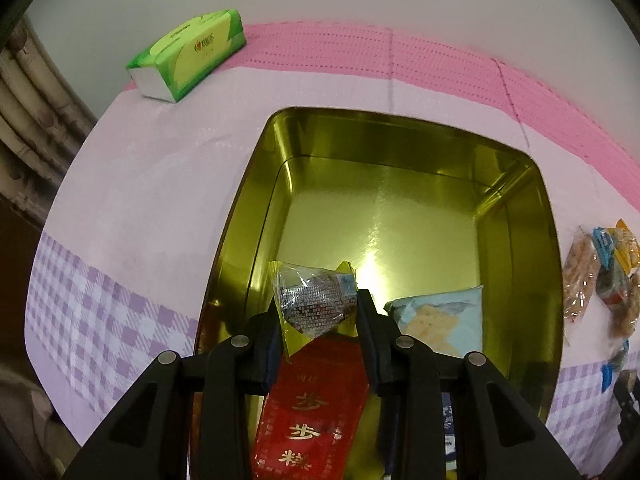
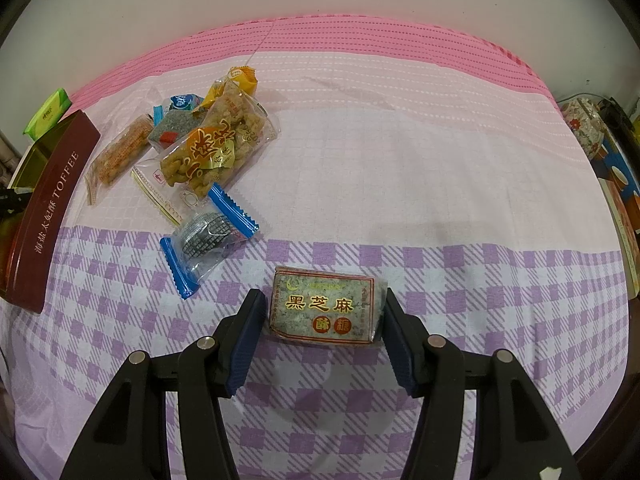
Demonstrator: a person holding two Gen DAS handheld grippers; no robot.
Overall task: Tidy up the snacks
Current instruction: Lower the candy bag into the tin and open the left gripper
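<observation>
In the left wrist view, my left gripper [image 1: 318, 312] is shut on a yellow-edged clear snack packet [image 1: 314, 304] and holds it over the open gold tin [image 1: 264, 152]. A red packet [image 1: 316, 412] and a pale blue cracker packet [image 1: 440, 320] lie inside the tin. In the right wrist view, my right gripper [image 2: 324, 308] is open, its jaws on either side of a grey black-sesame candy block [image 2: 324, 308] lying on the checked cloth. A pile of snacks [image 2: 208, 140] and a blue-edged packet [image 2: 208, 236] lie to its far left.
A green tissue pack [image 1: 192, 56] sits at the table's back left. The tin's dark red side marked TOFFEE [image 2: 48, 208] stands at the left of the right wrist view. More snacks [image 1: 600, 276] lie right of the tin. Cluttered items [image 2: 600, 148] border the right edge.
</observation>
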